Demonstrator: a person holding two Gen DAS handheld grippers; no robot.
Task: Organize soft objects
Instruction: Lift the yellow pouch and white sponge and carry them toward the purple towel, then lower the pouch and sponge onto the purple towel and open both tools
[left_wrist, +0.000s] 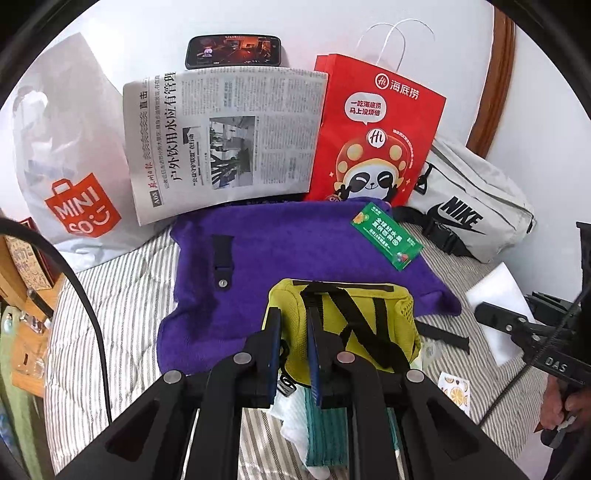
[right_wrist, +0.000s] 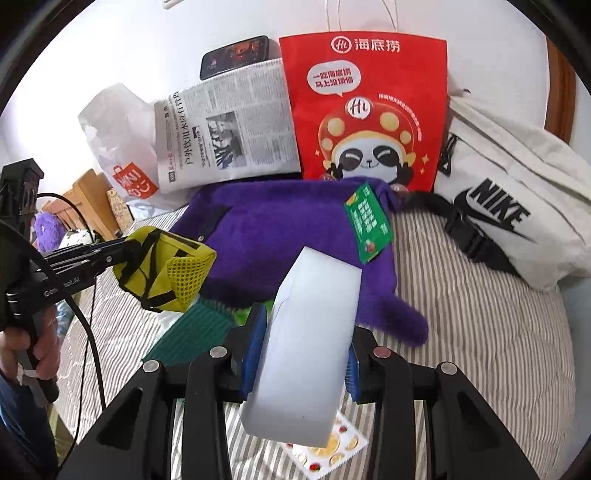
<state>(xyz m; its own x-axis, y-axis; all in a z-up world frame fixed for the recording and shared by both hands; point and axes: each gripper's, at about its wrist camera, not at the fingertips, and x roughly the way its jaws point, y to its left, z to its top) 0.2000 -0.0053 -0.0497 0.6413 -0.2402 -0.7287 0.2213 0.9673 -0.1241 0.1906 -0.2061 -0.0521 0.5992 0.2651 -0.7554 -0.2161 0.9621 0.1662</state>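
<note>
Nearest the left wrist camera, the left gripper (left_wrist: 293, 332) has its fingers drawn narrow and pinched on the near edge of a small yellow-green pouch (left_wrist: 354, 325) with black straps and a mesh side; in the right wrist view the pouch hangs clear of the bed from those fingers, off to the left above a green ribbed cloth (right_wrist: 195, 332). The right gripper (right_wrist: 304, 354) has its blue-padded fingers (right_wrist: 255, 343) clamped partway closed on the flanks of a white foam block (right_wrist: 314, 332), whose long axis runs straight ahead between the fingers and tilts upward away from the camera. Under the block lies a fruit-print packet (right_wrist: 332, 450) on the striped bed (right_wrist: 480, 332). Just beyond both held things spreads a purple plush cloth (left_wrist: 295, 251) with a dark snap strap and a green card (left_wrist: 386, 236) resting on its far right corner. The relation that seems to matter next is that the purple cloth lies directly ahead of and below both pairs of fingers, the pouch over its near edge, the block over its near right part, so either hand could set its load down there; the left looks slightly nearer the cloth's middle. Farther back stand a newspaper (left_wrist: 225, 140), a red paper bag (left_wrist: 376, 136), a white Miniso bag (left_wrist: 70, 158), a grey Nike bag (left_wrist: 476, 210), and a phone (left_wrist: 233, 51) against the wall.
</note>
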